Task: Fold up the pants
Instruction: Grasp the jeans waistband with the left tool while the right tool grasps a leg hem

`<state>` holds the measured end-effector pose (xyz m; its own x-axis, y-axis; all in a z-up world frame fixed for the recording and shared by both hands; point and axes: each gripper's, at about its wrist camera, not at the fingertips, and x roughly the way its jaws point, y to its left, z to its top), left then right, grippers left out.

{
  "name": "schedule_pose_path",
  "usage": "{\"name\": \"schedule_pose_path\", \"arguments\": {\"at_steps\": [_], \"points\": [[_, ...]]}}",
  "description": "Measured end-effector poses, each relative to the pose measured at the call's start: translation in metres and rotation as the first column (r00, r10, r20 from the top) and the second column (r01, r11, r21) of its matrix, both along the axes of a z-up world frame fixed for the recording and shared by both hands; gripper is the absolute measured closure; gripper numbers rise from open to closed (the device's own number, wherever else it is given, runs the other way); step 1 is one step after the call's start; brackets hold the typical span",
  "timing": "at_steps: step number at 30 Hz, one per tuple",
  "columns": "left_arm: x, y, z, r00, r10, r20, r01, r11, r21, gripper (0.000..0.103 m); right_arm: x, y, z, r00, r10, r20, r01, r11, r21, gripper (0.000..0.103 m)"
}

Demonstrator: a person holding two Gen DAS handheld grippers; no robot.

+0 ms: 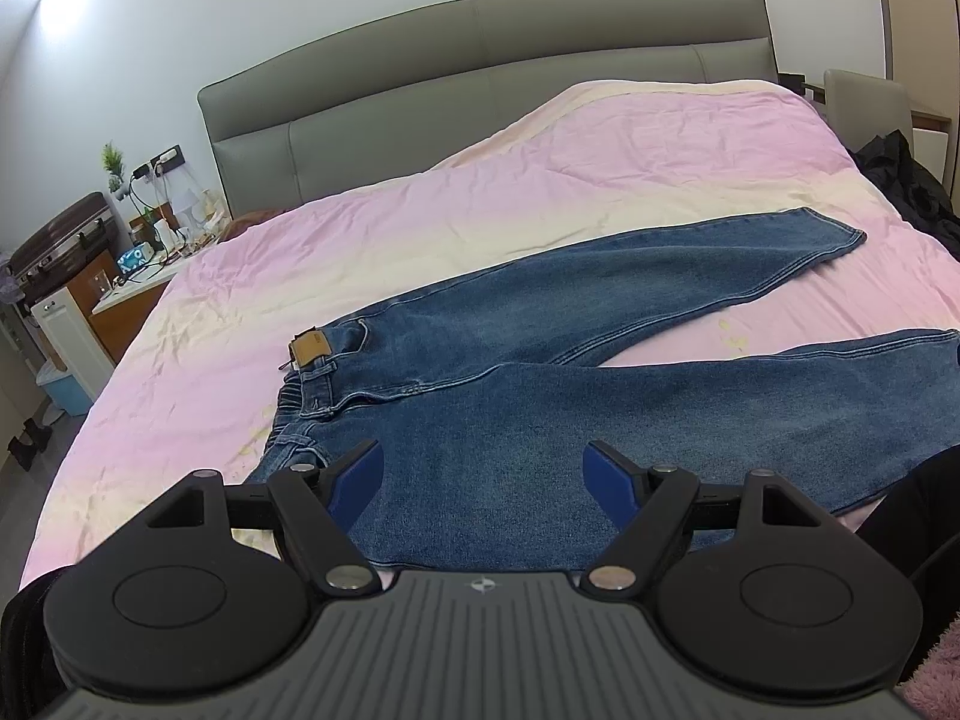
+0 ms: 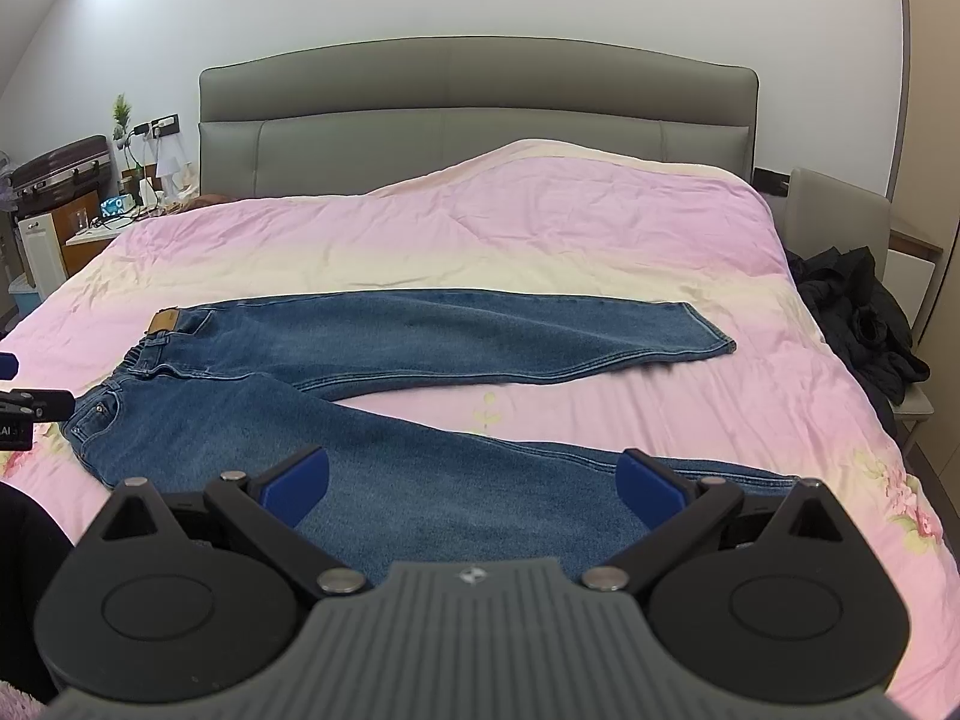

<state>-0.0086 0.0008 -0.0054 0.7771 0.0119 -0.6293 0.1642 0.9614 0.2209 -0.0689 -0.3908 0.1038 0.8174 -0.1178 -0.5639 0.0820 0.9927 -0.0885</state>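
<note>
Blue jeans (image 1: 540, 324) (image 2: 384, 372) lie spread flat on a pink bed cover, waistband to the left, both legs splayed apart toward the right. A brown leather patch (image 1: 311, 350) marks the waistband. My left gripper (image 1: 483, 468) hovers open above the near hip and thigh, nothing between its blue pads. My right gripper (image 2: 473, 477) is open over the near leg, around its middle, holding nothing. The far leg's hem (image 2: 708, 330) lies flat. Part of the left gripper (image 2: 24, 396) shows at the right wrist view's left edge.
The bed (image 2: 540, 228) has a grey padded headboard (image 2: 474, 120). A cluttered nightstand (image 1: 129, 276) and a suitcase (image 1: 66, 234) stand at the left. Dark clothing (image 2: 858, 312) is heaped on a chair beside the bed's right edge. A person's dark sleeve (image 1: 906, 510) sits low right.
</note>
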Motion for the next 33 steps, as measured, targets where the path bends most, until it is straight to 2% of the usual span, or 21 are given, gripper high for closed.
{"name": "schedule_pose_path", "arguments": {"at_steps": [8, 12, 16, 20, 23, 26, 27, 30, 33], "points": [[0.029, 0.021, 0.000, 0.998, -0.024, -0.056, 0.023, 0.999, -0.026, 0.014, 0.019, -0.015, -0.005, 0.999, -0.025, -0.027, 0.025, 1.000, 0.005, 0.005], [0.063, 0.044, 0.004, 0.998, -0.007, -0.064, 0.006, 1.000, -0.017, 0.014, 0.044, -0.036, -0.007, 0.999, -0.025, -0.028, 0.025, 1.000, -0.010, 0.005], [0.111, 0.078, -0.001, 0.995, 0.029, -0.098, -0.033, 0.998, -0.044, 0.014, 0.082, -0.064, -0.012, 0.999, -0.019, -0.038, 0.019, 1.000, 0.008, 0.005], [0.167, 0.117, -0.015, 0.988, 0.072, -0.134, -0.082, 0.994, -0.070, 0.014, 0.132, -0.105, -0.023, 0.998, -0.037, -0.047, 0.039, 0.999, 0.031, 0.007], [0.211, 0.145, -0.030, 0.983, 0.103, -0.152, -0.116, 0.990, -0.081, 0.014, 0.179, -0.137, -0.034, 0.996, -0.061, -0.068, 0.061, 0.998, 0.001, 0.020], [0.254, 0.173, -0.051, 0.976, 0.139, -0.170, -0.160, 0.980, -0.118, 0.014, 0.231, -0.175, -0.048, 0.993, -0.082, -0.080, 0.081, 0.997, -0.019, 0.026], [0.267, 0.182, -0.059, 0.972, 0.154, -0.178, -0.178, 0.976, -0.129, 0.014, 0.249, -0.189, -0.053, 0.991, -0.096, -0.089, 0.095, 0.995, -0.016, 0.030], [0.304, 0.207, -0.086, 0.959, 0.195, -0.205, -0.226, 0.963, -0.144, 0.014, 0.306, -0.233, -0.069, 0.982, -0.139, -0.127, 0.142, 0.990, 0.014, 0.034], [0.335, 0.225, -0.112, 0.937, 0.249, -0.243, -0.290, 0.945, -0.149, 0.015, 0.361, -0.274, -0.087, 0.970, -0.198, -0.142, 0.201, 0.980, 0.005, 0.036]]}}
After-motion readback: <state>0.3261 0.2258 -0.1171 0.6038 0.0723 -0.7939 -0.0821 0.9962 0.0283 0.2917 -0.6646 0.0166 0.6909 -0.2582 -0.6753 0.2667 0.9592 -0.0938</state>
